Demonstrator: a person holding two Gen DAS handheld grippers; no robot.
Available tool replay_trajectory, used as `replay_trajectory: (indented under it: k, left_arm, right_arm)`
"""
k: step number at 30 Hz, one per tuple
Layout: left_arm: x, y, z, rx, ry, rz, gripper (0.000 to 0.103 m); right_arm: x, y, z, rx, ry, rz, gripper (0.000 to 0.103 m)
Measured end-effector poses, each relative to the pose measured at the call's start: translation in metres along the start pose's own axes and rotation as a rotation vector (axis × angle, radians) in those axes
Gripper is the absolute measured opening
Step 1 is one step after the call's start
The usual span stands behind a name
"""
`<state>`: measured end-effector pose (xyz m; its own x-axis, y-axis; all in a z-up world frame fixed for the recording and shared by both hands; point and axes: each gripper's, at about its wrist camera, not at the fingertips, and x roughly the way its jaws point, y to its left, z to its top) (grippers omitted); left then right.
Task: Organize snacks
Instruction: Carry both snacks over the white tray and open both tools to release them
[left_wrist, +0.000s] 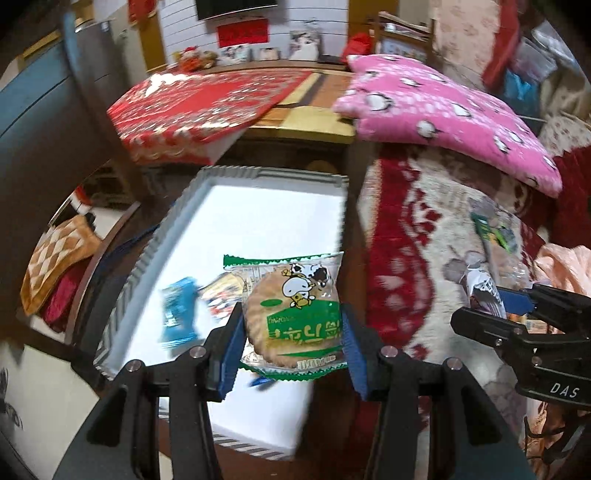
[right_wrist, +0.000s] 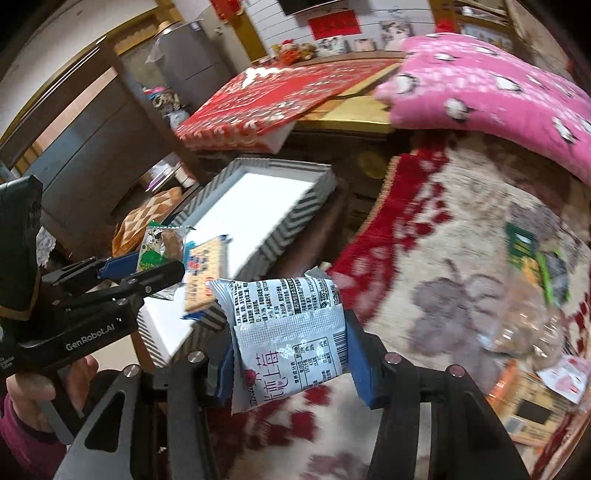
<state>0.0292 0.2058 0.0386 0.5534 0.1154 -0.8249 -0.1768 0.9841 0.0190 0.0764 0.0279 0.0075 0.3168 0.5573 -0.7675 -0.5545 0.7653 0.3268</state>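
My left gripper (left_wrist: 291, 332) is shut on a green-and-clear biscuit packet (left_wrist: 291, 310) with a cartoon cow, held above the near end of a white tray (left_wrist: 258, 210) with a striped rim. A blue packet (left_wrist: 179, 314) and an orange cracker packet (left_wrist: 221, 295) lie in the tray. My right gripper (right_wrist: 291, 350) is shut on a white snack packet (right_wrist: 291, 332) with black print, held over the red-and-cream blanket just right of the tray (right_wrist: 258, 199). The left gripper (right_wrist: 147, 269) with its biscuit packet (right_wrist: 159, 247) shows in the right wrist view; the right gripper (left_wrist: 491, 310) shows at the right of the left wrist view.
More snack packets (right_wrist: 532, 288) lie on the red-and-cream blanket (right_wrist: 443, 229) at the right. A pink pillow (left_wrist: 443, 118) sits beyond it. A red box (left_wrist: 199, 107) rests on a wooden table behind the tray. A checked cloth (left_wrist: 55, 258) lies at left.
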Motion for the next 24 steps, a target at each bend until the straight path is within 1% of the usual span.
replay_trajectory:
  k: [5, 16, 19, 24]
  left_arm:
    - [0.003, 0.033, -0.007, -0.042, 0.009, 0.038, 0.048]
    - [0.015, 0.083, -0.015, -0.142, 0.039, 0.076, 0.048]
    - [0.026, 0.094, -0.017, -0.164, 0.063, 0.08, 0.048]
    - [0.04, 0.102, -0.019, -0.172, 0.091, 0.09, 0.048]
  right_arm:
    - [0.02, 0.029, 0.01, -0.043, 0.013, 0.028, 0.054]
    - [0.057, 0.07, 0.029, -0.123, 0.055, 0.044, 0.054]
    - [0.073, 0.081, 0.038, -0.155, 0.073, 0.041, 0.054]
    - [0.114, 0.091, 0.051, -0.189, 0.127, 0.02, 0.054]
